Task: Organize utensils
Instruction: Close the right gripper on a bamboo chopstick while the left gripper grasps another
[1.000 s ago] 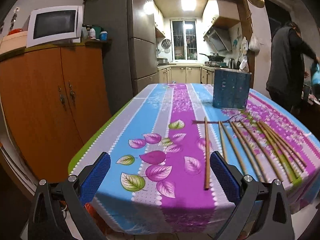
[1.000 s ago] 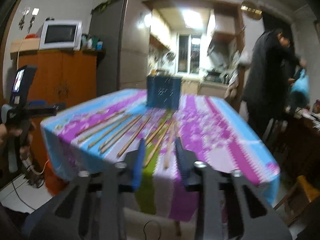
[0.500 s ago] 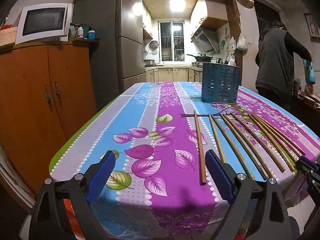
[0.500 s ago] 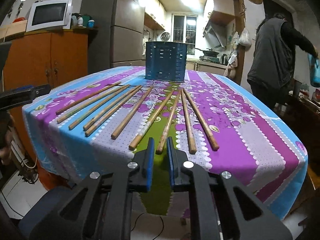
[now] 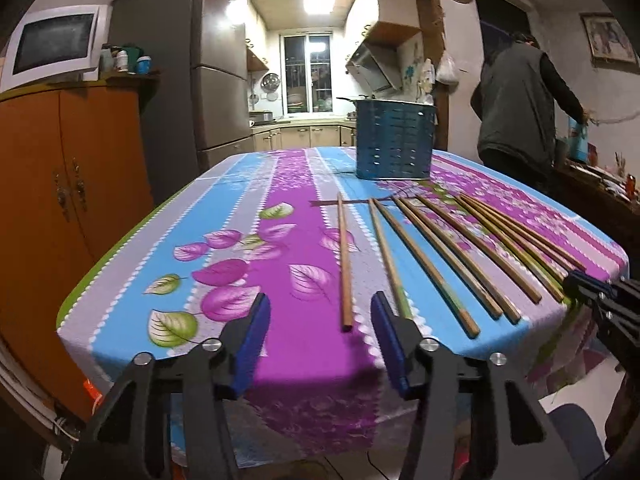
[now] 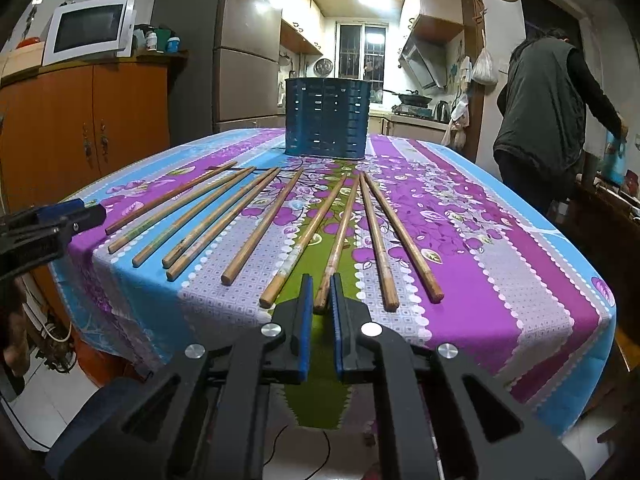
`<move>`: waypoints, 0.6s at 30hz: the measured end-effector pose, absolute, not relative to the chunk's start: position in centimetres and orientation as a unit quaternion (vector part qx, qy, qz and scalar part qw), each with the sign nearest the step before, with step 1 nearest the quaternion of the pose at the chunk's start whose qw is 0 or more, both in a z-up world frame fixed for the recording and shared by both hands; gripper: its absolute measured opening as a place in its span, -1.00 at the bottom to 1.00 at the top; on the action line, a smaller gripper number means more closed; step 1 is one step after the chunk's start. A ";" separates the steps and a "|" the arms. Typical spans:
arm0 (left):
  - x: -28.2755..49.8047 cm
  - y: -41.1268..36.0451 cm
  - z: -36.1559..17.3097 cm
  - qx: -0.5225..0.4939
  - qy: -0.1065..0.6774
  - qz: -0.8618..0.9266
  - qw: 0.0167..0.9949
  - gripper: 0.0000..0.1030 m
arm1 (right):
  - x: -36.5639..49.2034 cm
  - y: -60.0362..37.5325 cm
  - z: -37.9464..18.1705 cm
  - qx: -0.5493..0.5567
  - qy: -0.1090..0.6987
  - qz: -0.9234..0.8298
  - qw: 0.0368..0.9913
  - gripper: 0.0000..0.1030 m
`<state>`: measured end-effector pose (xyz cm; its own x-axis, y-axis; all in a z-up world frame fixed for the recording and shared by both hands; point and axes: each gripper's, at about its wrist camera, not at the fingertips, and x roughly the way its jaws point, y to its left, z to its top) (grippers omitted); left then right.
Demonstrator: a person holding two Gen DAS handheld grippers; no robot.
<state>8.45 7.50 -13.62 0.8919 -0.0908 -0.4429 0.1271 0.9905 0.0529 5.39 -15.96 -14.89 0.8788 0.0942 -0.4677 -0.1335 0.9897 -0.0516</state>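
Observation:
Several wooden chopsticks (image 6: 336,236) lie fanned out on the flowered tablecloth (image 6: 500,248), pointing at a blue slotted utensil holder (image 6: 326,118) standing at the far end. My right gripper (image 6: 320,286) is at the near table edge, its jaws nearly closed around the near tip of one chopstick (image 6: 334,256). My left gripper (image 5: 320,314) is open and empty just in front of the leftmost chopstick (image 5: 344,264). The holder (image 5: 394,140) and the other chopsticks (image 5: 448,256) also show in the left wrist view.
An orange cabinet (image 5: 60,184) with a microwave (image 5: 52,48) stands left of the table, a grey fridge (image 5: 208,80) behind it. A person (image 6: 548,120) in dark clothes stands at the far right. The right gripper shows at the left view's right edge (image 5: 600,296).
My left gripper's jaws have narrowed and it has moved right toward the leftmost chopstick. My right gripper has moved forward onto a chopstick tip, its jaws staying narrow.

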 end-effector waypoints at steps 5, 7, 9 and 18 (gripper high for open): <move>8.3 7.0 -14.4 0.044 0.223 -0.072 0.971 -0.30 | 5.6 -15.7 -14.7 -0.042 0.241 0.058 0.968 -0.86; 8.5 6.8 -14.4 0.049 0.225 -0.072 0.971 -0.40 | 5.6 -15.7 -14.8 -0.041 0.240 0.059 0.968 -0.86; 9.1 6.7 -14.7 0.050 0.231 -0.072 0.969 -0.49 | 5.7 -15.7 -14.7 -0.040 0.241 0.058 0.968 -0.86; 9.9 6.2 -15.3 0.056 0.223 -0.076 0.970 -0.66 | 6.2 -15.5 -14.6 -0.041 0.239 0.055 0.969 -0.86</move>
